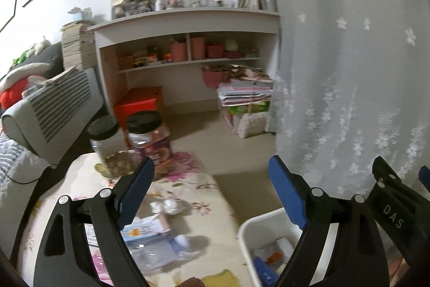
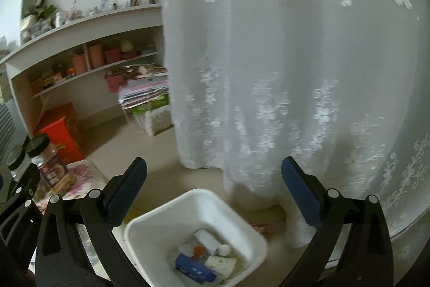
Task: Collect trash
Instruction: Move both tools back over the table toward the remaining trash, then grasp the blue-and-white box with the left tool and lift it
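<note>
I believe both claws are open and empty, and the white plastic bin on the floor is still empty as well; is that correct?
Not quite: the white plastic bin already holds trash, including a blue wrapper and white crumpled paper, as the right wrist view shows. The rest stands: the left claw and right claw are both open and empty.

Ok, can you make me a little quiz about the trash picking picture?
1. True or false: the white bin already has trash in it.
2. Which is open: A the left hand-held gripper, B the right hand-held gripper, C both?
3. What colour are the lids on the two jars on the flowery table?

Key: 1 true. 2 C. 3 black.
</note>
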The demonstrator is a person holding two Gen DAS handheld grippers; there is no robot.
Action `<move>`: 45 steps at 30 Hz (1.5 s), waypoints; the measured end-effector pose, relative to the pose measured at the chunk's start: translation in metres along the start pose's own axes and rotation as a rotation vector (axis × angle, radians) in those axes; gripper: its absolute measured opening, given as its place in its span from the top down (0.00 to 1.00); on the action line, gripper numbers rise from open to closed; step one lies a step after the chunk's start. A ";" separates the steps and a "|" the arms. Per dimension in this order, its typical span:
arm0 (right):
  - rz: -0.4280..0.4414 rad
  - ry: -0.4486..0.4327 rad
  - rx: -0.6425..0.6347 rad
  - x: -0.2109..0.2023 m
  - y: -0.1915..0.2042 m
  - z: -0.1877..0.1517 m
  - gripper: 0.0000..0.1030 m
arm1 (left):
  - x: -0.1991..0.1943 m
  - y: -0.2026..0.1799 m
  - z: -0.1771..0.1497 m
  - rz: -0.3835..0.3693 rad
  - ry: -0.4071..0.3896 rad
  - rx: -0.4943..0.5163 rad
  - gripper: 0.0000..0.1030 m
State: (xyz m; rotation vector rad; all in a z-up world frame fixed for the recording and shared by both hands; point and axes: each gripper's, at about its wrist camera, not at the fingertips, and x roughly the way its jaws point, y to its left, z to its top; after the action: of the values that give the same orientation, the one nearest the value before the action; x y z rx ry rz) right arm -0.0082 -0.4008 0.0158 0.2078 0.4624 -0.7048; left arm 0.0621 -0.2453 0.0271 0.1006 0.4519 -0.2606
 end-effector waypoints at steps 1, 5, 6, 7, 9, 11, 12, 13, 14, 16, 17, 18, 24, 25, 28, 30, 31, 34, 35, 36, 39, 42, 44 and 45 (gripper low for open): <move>0.008 -0.002 -0.008 -0.001 0.008 -0.001 0.07 | 0.001 0.007 0.000 0.010 0.002 -0.005 0.18; 0.040 0.000 -0.036 -0.006 0.037 -0.006 0.07 | 0.003 0.038 -0.001 0.049 0.016 -0.032 0.18; 0.047 0.003 -0.044 -0.006 0.044 -0.008 0.07 | 0.004 0.044 -0.001 0.056 0.018 -0.036 0.18; 0.055 0.006 -0.053 -0.007 0.050 -0.010 0.07 | 0.004 0.051 -0.002 0.064 0.020 -0.042 0.18; 0.069 0.013 -0.074 -0.009 0.065 -0.013 0.07 | 0.006 0.065 -0.005 0.085 0.032 -0.053 0.18; 0.085 0.018 -0.092 -0.011 0.080 -0.018 0.07 | 0.010 0.080 -0.009 0.105 0.054 -0.069 0.18; 0.094 0.021 -0.099 -0.012 0.087 -0.020 0.07 | 0.012 0.085 -0.010 0.113 0.064 -0.075 0.18; 0.101 0.023 -0.103 -0.013 0.092 -0.021 0.07 | 0.013 0.092 -0.012 0.123 0.074 -0.080 0.18; 0.110 0.024 -0.106 -0.014 0.099 -0.022 0.07 | 0.015 0.098 -0.014 0.135 0.084 -0.082 0.18; 0.128 0.029 -0.114 -0.016 0.112 -0.025 0.07 | 0.018 0.110 -0.017 0.155 0.097 -0.085 0.18; 0.137 0.031 -0.118 -0.017 0.118 -0.027 0.07 | 0.019 0.119 -0.020 0.170 0.105 -0.091 0.18; 0.145 0.035 -0.123 -0.017 0.124 -0.028 0.07 | 0.021 0.125 -0.022 0.179 0.112 -0.095 0.18; 0.201 0.072 -0.165 -0.018 0.163 -0.041 0.07 | 0.034 0.173 -0.040 0.256 0.185 -0.127 0.18; 0.213 0.084 -0.172 -0.018 0.171 -0.044 0.07 | 0.036 0.182 -0.043 0.268 0.201 -0.136 0.18; 0.245 0.114 -0.194 -0.017 0.192 -0.052 0.07 | 0.047 0.206 -0.051 0.295 0.257 -0.157 0.18; 0.267 0.133 -0.215 -0.017 0.206 -0.057 0.07 | 0.056 0.221 -0.058 0.306 0.306 -0.165 0.18; 0.277 0.143 -0.224 -0.017 0.211 -0.060 0.07 | 0.060 0.227 -0.061 0.304 0.331 -0.168 0.18; 0.303 0.178 -0.247 -0.016 0.224 -0.065 0.07 | 0.078 0.245 -0.072 0.272 0.440 -0.130 0.18; 0.308 0.188 -0.253 -0.015 0.227 -0.066 0.07 | 0.082 0.245 -0.075 0.259 0.467 -0.108 0.18; 0.311 0.197 -0.257 -0.013 0.229 -0.067 0.07 | 0.089 0.247 -0.080 0.226 0.513 -0.062 0.18; 0.323 0.246 -0.242 -0.006 0.232 -0.067 0.07 | 0.107 0.243 -0.096 0.104 0.647 0.125 0.18; 0.331 0.297 -0.212 0.003 0.232 -0.067 0.07 | 0.116 0.238 -0.109 0.043 0.696 0.301 0.18; 0.335 0.327 -0.200 0.009 0.233 -0.069 0.07 | 0.122 0.237 -0.114 0.000 0.725 0.357 0.18; 0.337 0.339 -0.199 0.012 0.233 -0.070 0.07 | 0.127 0.236 -0.118 -0.028 0.744 0.399 0.18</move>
State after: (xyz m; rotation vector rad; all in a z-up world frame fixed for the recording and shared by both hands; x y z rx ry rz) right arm 0.1312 -0.2099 -0.0447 0.2117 0.7960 -0.2892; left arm 0.1864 -0.0292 -0.1255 0.5935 1.1377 -0.3362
